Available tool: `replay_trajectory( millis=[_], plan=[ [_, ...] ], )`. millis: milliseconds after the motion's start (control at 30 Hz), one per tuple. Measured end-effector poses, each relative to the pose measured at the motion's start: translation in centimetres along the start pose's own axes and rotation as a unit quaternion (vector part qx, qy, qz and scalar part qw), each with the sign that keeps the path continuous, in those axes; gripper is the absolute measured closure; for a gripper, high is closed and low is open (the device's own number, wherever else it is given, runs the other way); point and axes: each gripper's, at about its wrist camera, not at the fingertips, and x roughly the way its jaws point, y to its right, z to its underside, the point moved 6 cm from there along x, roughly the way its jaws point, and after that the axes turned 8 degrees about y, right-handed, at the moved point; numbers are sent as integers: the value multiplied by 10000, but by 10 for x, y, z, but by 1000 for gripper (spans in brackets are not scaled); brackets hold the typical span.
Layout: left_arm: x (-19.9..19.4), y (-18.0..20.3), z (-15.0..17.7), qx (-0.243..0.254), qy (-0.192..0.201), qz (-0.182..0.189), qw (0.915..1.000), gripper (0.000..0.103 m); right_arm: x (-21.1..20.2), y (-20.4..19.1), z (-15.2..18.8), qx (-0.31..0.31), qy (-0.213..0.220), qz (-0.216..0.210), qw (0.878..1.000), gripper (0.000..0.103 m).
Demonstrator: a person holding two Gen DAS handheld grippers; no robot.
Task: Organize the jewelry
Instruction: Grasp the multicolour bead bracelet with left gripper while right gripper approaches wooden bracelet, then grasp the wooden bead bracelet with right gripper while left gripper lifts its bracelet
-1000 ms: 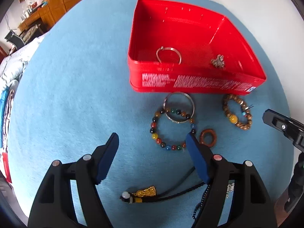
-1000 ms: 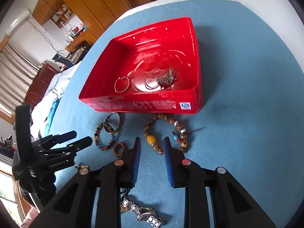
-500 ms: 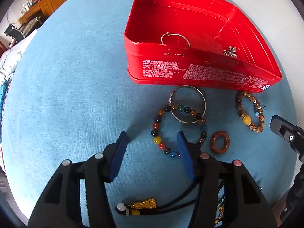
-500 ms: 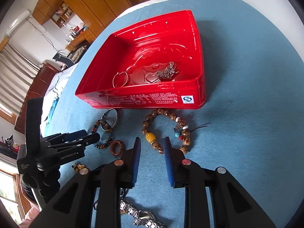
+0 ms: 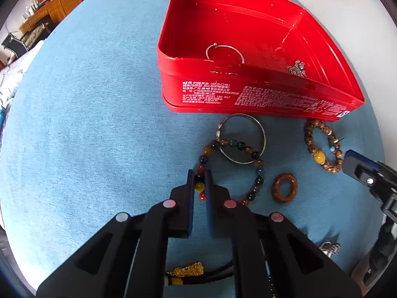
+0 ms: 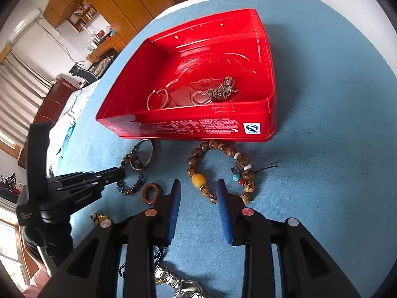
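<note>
two grippers are working over a blue cloth-covered counter [image 5: 86, 124] beside an open red tin [image 5: 248, 94]. the left gripper [image 5: 199, 176] is pressing its blue fingers [image 5: 190, 186] together on the near side of a multicolored bead bracelet [image 5: 259, 164], with a yellow bead pinched between them. the far part of that bracelet is lying across a silver bangle [image 5: 263, 136], which is sitting just in front of the tin wall. a brown wooden ring [image 5: 284, 187] is resting just to the right of the bracelet, and a wooden bead bracelet [image 6: 220, 171] with a yellow bead is lying near the tin's corner. the right gripper [image 6: 198, 186] is holding its fingers [image 6: 173, 203] apart and empty, just short of the wooden bead bracelet. inside the tin, a thin silver hoop [image 6: 158, 99] and a bunched metal chain [image 6: 222, 90] are lying apart on the embossed floor. a gold charm on a black cord [image 5: 188, 270] and a metal watch band [image 6: 173, 280] are lying close under the grippers.
</note>
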Motion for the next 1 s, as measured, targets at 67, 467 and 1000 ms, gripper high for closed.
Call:
replay_trajectory(
  millis=[67, 467, 1000],
  plan=[
    [-10, -4, 5, -20, 27, 136, 9999, 97, 4, 0, 1, -6, -51, -4, 10000, 73],
    [-31, -3, 11, -50, 285, 445, 9986, 97, 37, -10, -1, -209, -361, 108, 9991, 73],
    [-27, -18, 18, -108, 124, 377, 9992, 97, 43, -8, 4, -614, -276, 387, 9970, 85]
  ],
)
